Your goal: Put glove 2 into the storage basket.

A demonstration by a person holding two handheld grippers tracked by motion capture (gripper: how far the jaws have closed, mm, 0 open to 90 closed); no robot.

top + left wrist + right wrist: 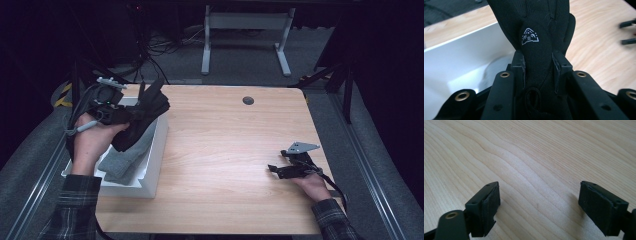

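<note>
Wooden table: white bin, grey cloth under glove

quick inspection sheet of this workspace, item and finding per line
surface: light wooden table, bare across the middle, round grommet near the far edge
job's things: black glove held over the white bin; grey cloth inside the bin
clutter: nothing seen
grippers: left gripper shut on the glove; right gripper open, low over bare wood
cables: one trails from each gripper; a tangle on the floor behind
surroundings: dark room, grey carpet, white desk frame
</note>
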